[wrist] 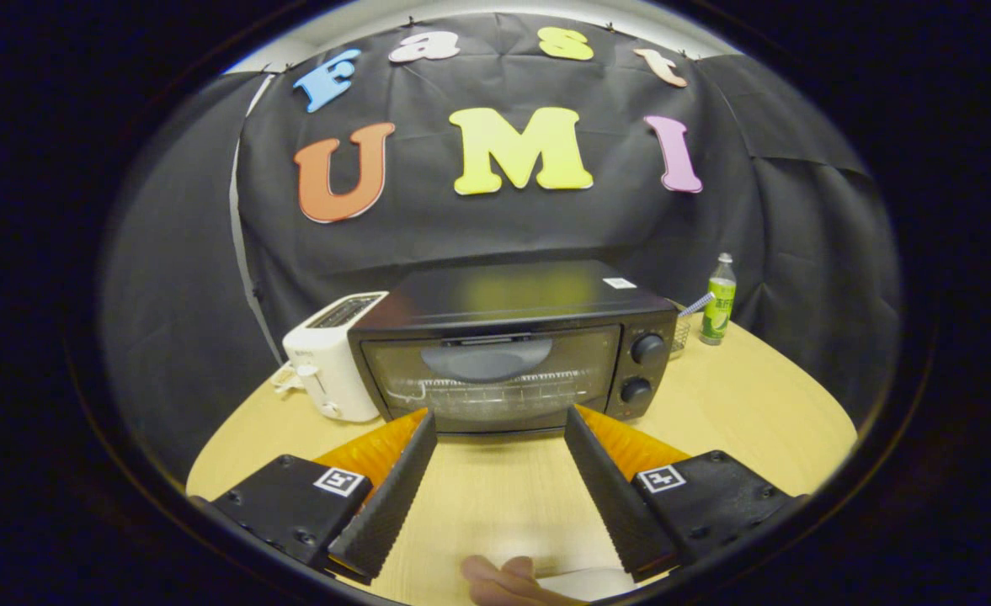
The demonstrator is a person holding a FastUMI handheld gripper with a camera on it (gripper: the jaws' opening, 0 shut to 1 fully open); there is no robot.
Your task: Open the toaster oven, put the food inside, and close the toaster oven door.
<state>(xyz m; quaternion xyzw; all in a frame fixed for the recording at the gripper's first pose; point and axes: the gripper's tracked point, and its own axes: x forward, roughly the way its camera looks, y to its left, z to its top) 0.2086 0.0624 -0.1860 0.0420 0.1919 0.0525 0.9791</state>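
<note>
A black toaster oven [512,341] stands on the wooden table [756,412] just beyond my fingertips, its glass door [491,374] closed. A handle bar [487,339] runs along the door's top edge, and two round knobs [647,349] sit on its right panel. A wire rack shows through the glass. My gripper [499,425] is open, its fingers spread wide with only bare table between them, their tips close to the door's lower edge. Something pale lies under the gripper beside a person's hand [503,581]; I cannot tell what it is.
A white pop-up toaster [331,358] stands against the oven's left side. A green bottle [718,299] stands at the back right, with a small wire basket [679,335] between it and the oven. Bare tabletop stretches to the oven's right.
</note>
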